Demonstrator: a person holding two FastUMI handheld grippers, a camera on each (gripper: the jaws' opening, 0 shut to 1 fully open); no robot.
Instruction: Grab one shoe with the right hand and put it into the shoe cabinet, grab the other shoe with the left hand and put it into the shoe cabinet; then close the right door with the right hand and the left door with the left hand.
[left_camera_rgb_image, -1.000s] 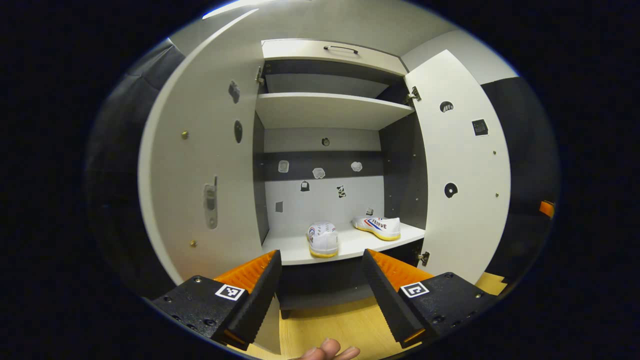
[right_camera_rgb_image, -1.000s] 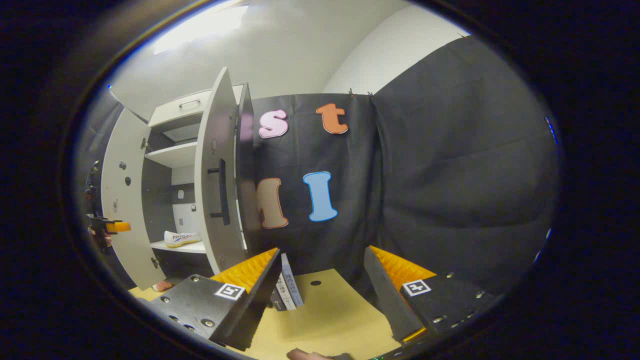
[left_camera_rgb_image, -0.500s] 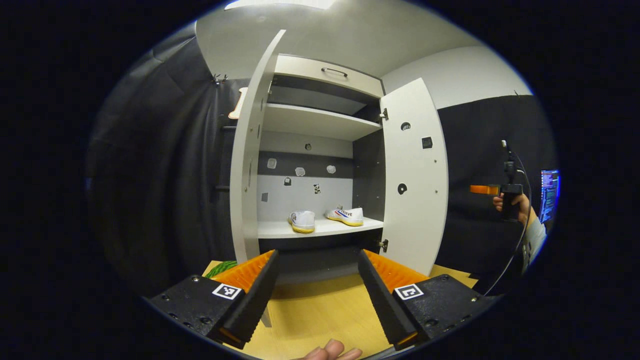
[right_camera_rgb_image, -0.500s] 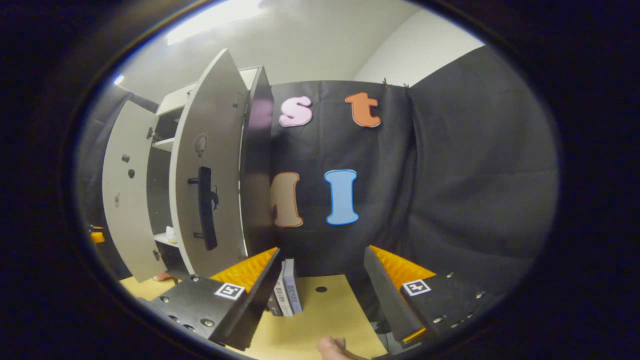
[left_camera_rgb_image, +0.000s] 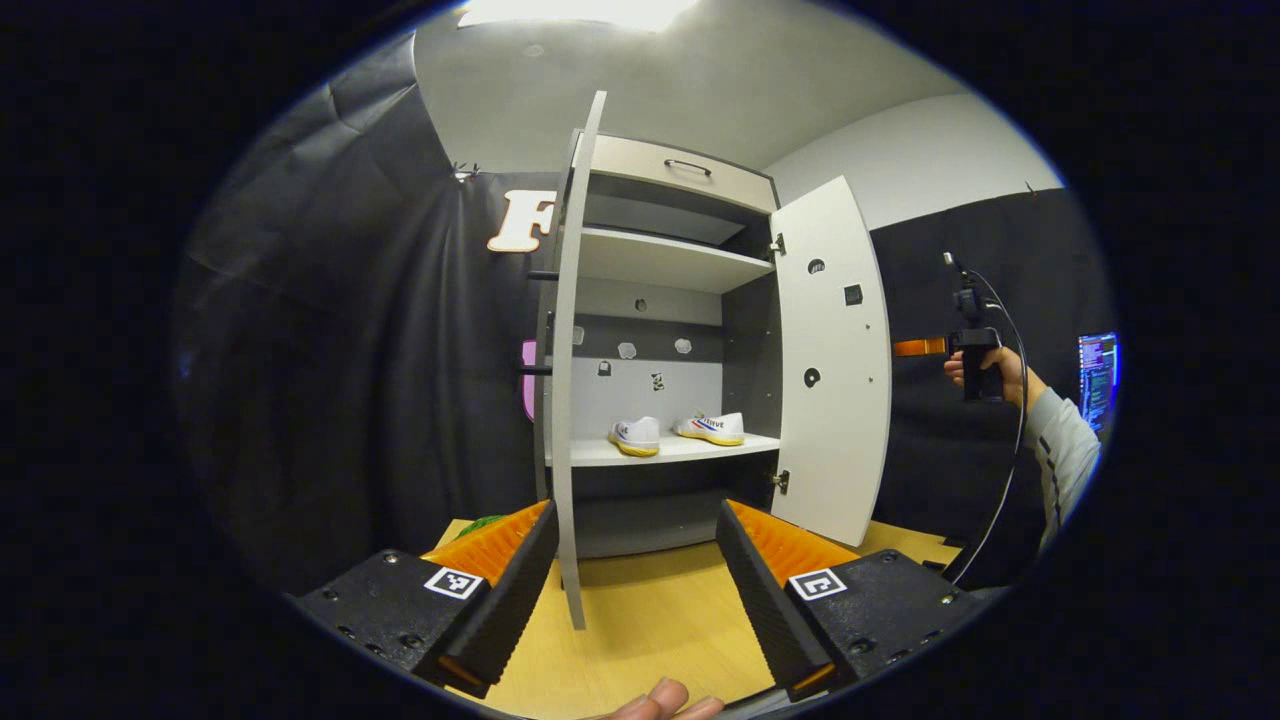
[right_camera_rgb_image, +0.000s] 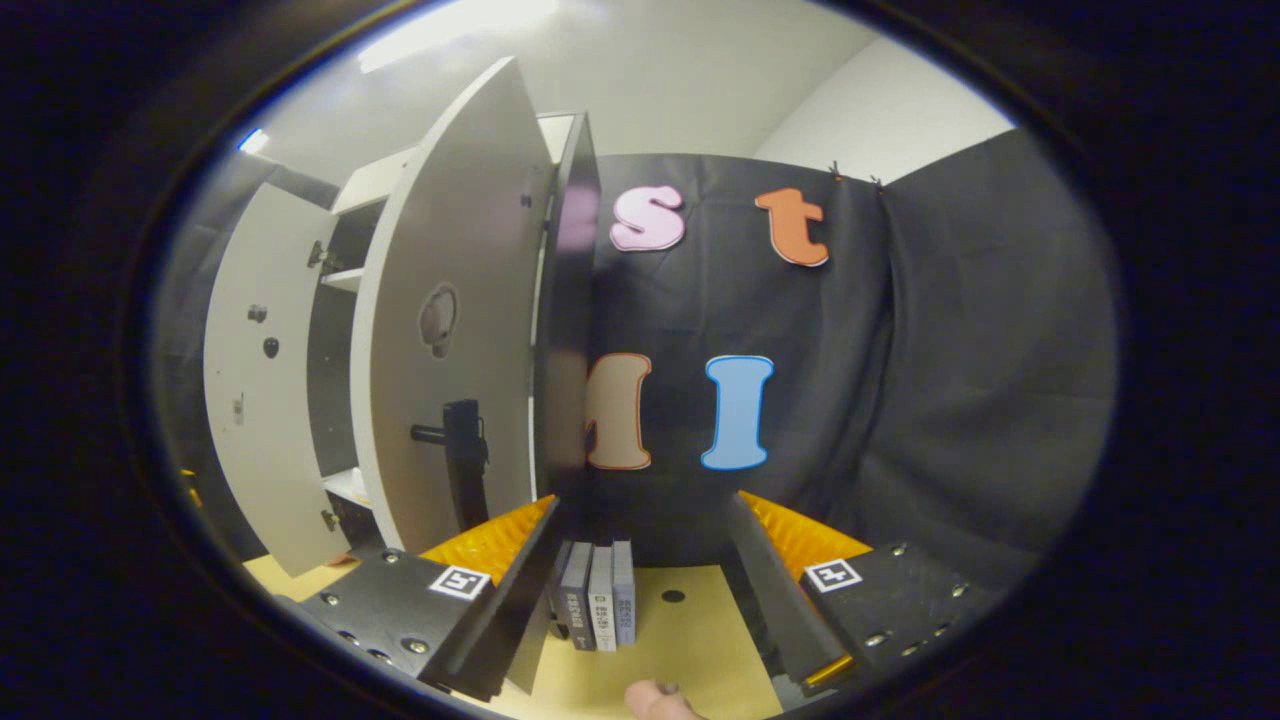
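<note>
Two white shoes with yellow soles, one (left_camera_rgb_image: 637, 436) beside the other (left_camera_rgb_image: 712, 428), sit on the lower shelf of the open shoe cabinet (left_camera_rgb_image: 665, 260). In the left gripper view the left door (left_camera_rgb_image: 565, 400) stands edge-on just ahead of my open left gripper (left_camera_rgb_image: 635, 570). The right door (left_camera_rgb_image: 835, 370) is swung wide. A hand (left_camera_rgb_image: 985, 370) holds the right gripper (left_camera_rgb_image: 920, 347) beyond that door. In the right gripper view my open right gripper (right_camera_rgb_image: 640, 580) faces the right door's outer face (right_camera_rgb_image: 450, 340), with its black handle (right_camera_rgb_image: 465, 470) above the left finger.
Several books (right_camera_rgb_image: 598, 595) stand upright on the wooden table (right_camera_rgb_image: 690, 650) between the right gripper's fingers, against the cabinet's dark side panel (right_camera_rgb_image: 565, 330). A green object (left_camera_rgb_image: 480, 524) lies at the table's left. A lit screen (left_camera_rgb_image: 1095, 380) glows at the far right. Upper shelves hold nothing.
My left gripper has drawn back and to the left, so the left door now shows edge-on. My right gripper has come closer to the right door's outer face and handle.
</note>
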